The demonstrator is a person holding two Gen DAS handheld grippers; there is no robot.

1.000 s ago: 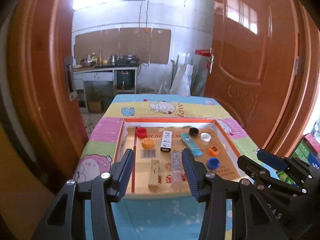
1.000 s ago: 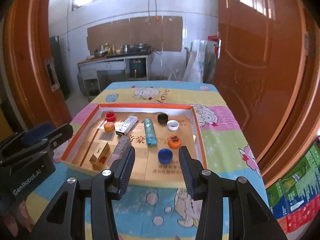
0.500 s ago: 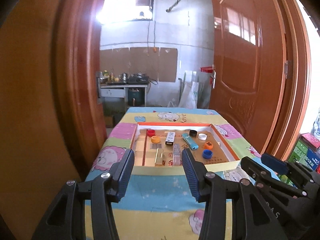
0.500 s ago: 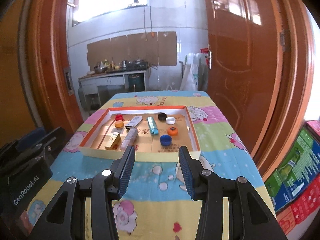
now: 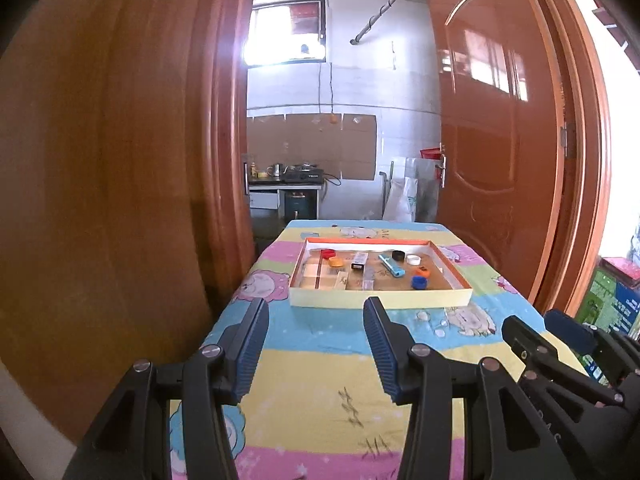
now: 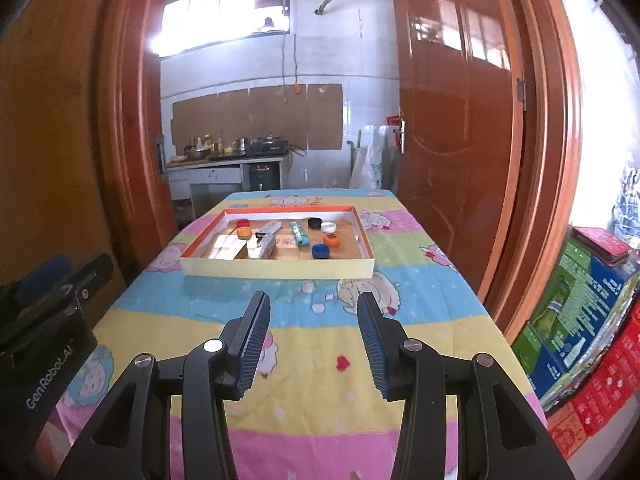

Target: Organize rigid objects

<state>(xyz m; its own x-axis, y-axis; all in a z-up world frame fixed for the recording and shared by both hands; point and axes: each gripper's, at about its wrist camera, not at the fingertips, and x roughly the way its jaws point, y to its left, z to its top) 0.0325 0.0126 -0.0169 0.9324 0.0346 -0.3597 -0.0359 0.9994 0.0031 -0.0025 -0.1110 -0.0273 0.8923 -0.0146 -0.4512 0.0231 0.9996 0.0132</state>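
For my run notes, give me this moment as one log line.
left tongs: open, empty | right tongs: open, empty | both short of tray | caps, lighter inside tray

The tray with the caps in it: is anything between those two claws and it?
Nothing visible. Only bare tablecloth lies between the open, empty right gripper, the left gripper and the tray. Its near wall is all they must clear to reach the caps.

"GenRobot.AI" stands in pale letters on the black body of the left gripper [image 6: 48, 364], left of the tray [image 6: 280, 270]. Print on the tray floor and on the cartons [image 6: 576, 304] right of it is too small to read.
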